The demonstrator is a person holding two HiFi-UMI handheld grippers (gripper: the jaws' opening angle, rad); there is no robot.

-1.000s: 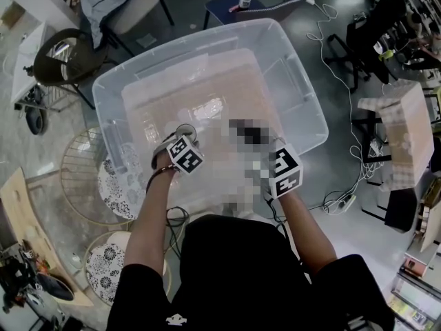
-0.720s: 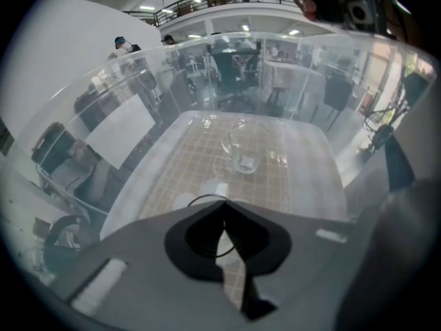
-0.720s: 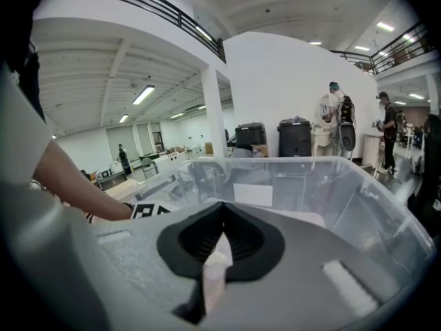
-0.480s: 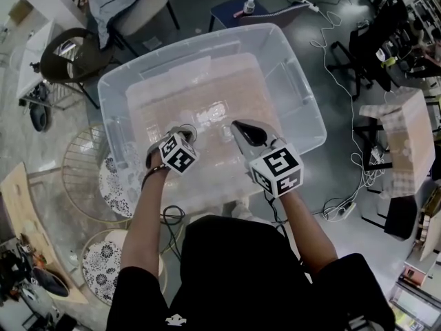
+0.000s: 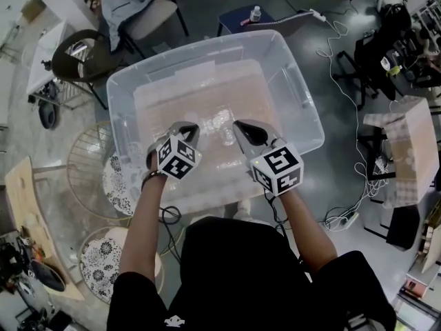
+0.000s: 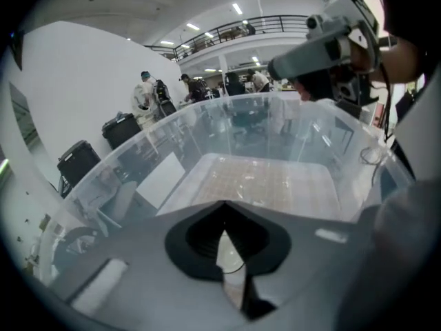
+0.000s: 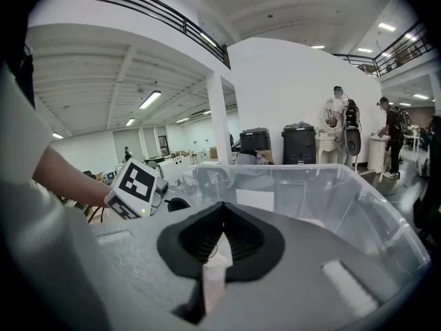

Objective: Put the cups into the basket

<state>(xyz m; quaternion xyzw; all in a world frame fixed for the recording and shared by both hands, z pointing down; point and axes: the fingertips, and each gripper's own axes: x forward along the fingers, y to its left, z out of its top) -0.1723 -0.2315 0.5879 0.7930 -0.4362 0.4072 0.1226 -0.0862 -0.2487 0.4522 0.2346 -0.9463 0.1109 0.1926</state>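
The basket is a large clear plastic bin (image 5: 303,109) on the floor in front of me. Clear cups (image 5: 222,126) glint on its bottom, between the two grippers; I cannot tell how many. My left gripper (image 5: 191,127) hovers over the bin's near half, shut with nothing between its jaws. My right gripper (image 5: 238,125) hangs beside it, also shut and empty. The left gripper view looks along its closed jaws (image 6: 222,211) into the bin (image 6: 275,178), with the right gripper (image 6: 324,47) above. The right gripper view shows its shut jaws (image 7: 222,209), the left gripper's marker cube (image 7: 134,188) and the bin's wall (image 7: 344,192).
A dark chair (image 5: 76,57) and wire stools (image 5: 86,178) stand left of the bin. A blue stool with a bottle (image 5: 255,14) is behind it. Cables (image 5: 337,36) and a cardboard box (image 5: 406,150) lie to the right. People stand far off (image 7: 337,116).
Both grippers stay over the bin's near half, the right one a little further in. The head camera has shifted, so the bin sits lower in view.
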